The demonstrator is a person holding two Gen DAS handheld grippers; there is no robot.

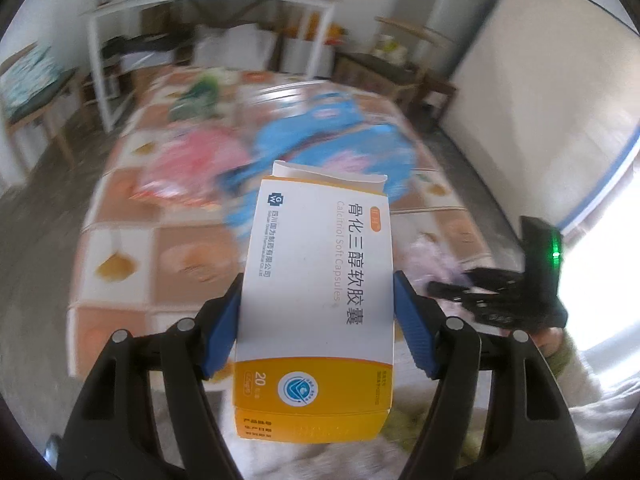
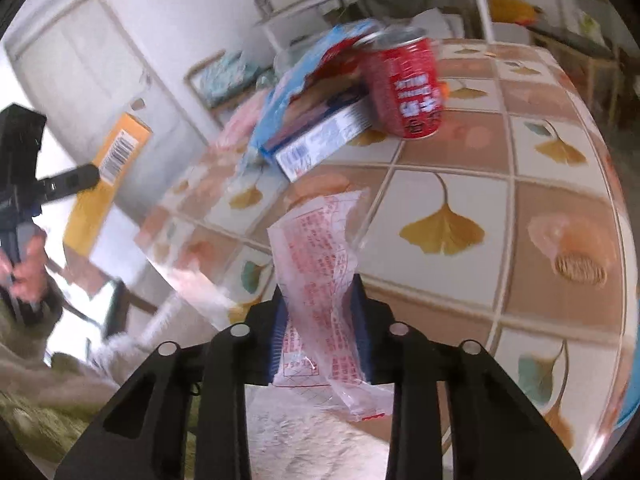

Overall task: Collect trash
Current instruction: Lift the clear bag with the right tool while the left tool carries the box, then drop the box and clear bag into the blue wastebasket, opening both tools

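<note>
Left wrist view: a white and orange medicine box (image 1: 320,300) is seen clamped between the blue pads of the left gripper (image 1: 318,322), lifted clear of the table (image 1: 120,216).
Left gripper state: clenched on the medicine box, one pad pressed against each long side; the box's top flap stands open at the far end.
Table: a cover printed with ginkgo leaves in brown and white squares is spread over it; much of it is blurred in this view.
Blurred items in the left view: pink and blue wrappers are made out toward the middle of the table, but cannot be told apart further.
Right wrist view: a crumpled clear wrapper with red print (image 2: 320,280) is held between the pads of the right gripper (image 2: 322,330), above the near edge of the table.
Right gripper state: closed on the wrapper, whose upper end sticks up past the fingertips.
Red can (image 2: 404,88): it is seen tilted toward the far edge of the table, touching a blue carton (image 2: 316,120) beside it.
Person: a hand (image 2: 26,268) gripping the left tool is visible at the left rim of the right view.
</note>
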